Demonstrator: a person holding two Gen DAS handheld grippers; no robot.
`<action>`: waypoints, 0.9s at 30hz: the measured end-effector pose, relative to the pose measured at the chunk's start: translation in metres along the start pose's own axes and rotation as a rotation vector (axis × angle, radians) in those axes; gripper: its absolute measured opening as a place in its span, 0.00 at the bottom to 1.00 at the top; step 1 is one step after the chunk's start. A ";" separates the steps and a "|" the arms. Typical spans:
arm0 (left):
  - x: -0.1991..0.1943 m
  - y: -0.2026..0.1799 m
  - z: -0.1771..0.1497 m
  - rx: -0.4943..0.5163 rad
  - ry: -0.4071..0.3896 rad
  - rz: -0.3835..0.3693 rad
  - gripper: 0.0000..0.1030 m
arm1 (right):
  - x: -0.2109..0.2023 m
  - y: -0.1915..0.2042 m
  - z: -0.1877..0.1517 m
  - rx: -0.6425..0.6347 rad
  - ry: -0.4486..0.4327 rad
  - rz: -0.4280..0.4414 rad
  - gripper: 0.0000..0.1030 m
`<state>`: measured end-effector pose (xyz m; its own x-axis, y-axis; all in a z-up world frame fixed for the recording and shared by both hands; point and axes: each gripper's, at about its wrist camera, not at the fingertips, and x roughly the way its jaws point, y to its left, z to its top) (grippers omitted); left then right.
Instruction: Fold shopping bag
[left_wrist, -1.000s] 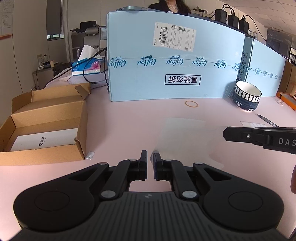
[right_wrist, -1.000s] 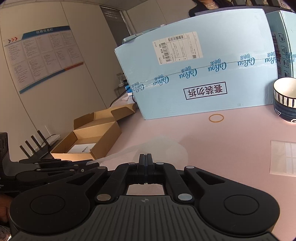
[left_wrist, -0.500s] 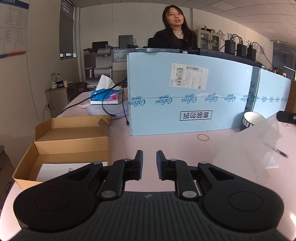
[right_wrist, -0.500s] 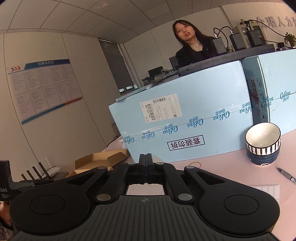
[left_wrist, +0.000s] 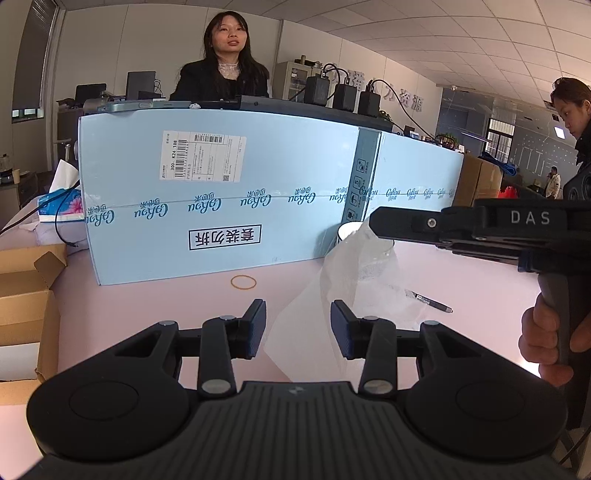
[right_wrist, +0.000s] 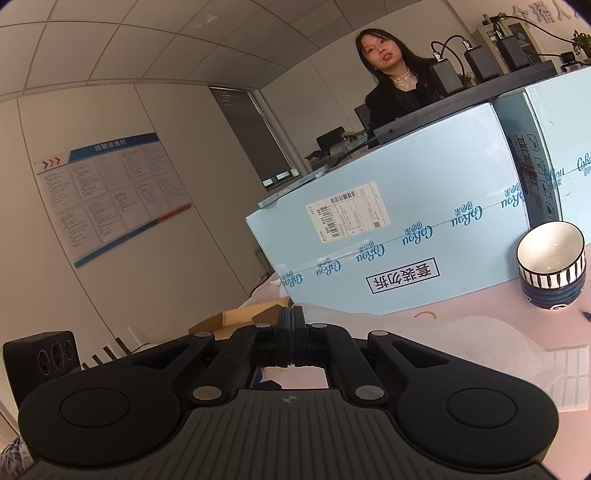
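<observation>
1. Two claws are in my hands above the pale pink tabletop (left_wrist: 147, 295). My left claw (left_wrist: 297, 328) has just been opening, and its jaws now stand apart, released.
2. My right claw (right_wrist: 291, 334) is clenched, its jaws pressed together on the top edge of the thin translucent plastic shopping bag (left_wrist: 354, 273).
3. In the left wrist view the bag hangs from the tip of my right claw (left_wrist: 373, 221) and drapes down towards the tabletop; its lower part shows in the gap between the left claw's parted jaws, but the pads do not press on it.
4. My right hand (left_wrist: 546, 343) wraps around the handle at the right edge of that view.
5. Behind the bag stands a large light blue cardboard carton with a white shipping label (left_wrist: 221, 206), and a dark blue striped ceramic bowl (right_wrist: 552, 269) sits beside it, partly hidden by the bag from the left.
6. A tan rubber band (left_wrist: 243, 282) lies in front of the carton, a black pen (left_wrist: 430, 301) lies near the bag, and an open brown cardboard box (left_wrist: 26, 306) sits at the left.
</observation>
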<state>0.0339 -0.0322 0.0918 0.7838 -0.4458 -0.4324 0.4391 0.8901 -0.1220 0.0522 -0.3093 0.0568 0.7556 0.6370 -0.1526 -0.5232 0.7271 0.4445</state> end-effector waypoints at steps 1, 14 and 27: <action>0.000 -0.001 0.001 0.003 -0.002 -0.007 0.36 | 0.000 0.000 0.000 0.001 0.000 0.000 0.00; 0.004 -0.003 0.006 0.028 0.009 0.036 0.38 | 0.012 0.002 -0.007 0.024 0.034 0.042 0.01; 0.014 -0.005 0.005 0.047 0.058 0.058 0.43 | 0.012 -0.004 -0.010 0.044 0.038 0.045 0.01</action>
<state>0.0452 -0.0439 0.0910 0.7821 -0.3863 -0.4890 0.4151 0.9082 -0.0535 0.0590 -0.3022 0.0444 0.7161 0.6783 -0.1644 -0.5375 0.6863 0.4900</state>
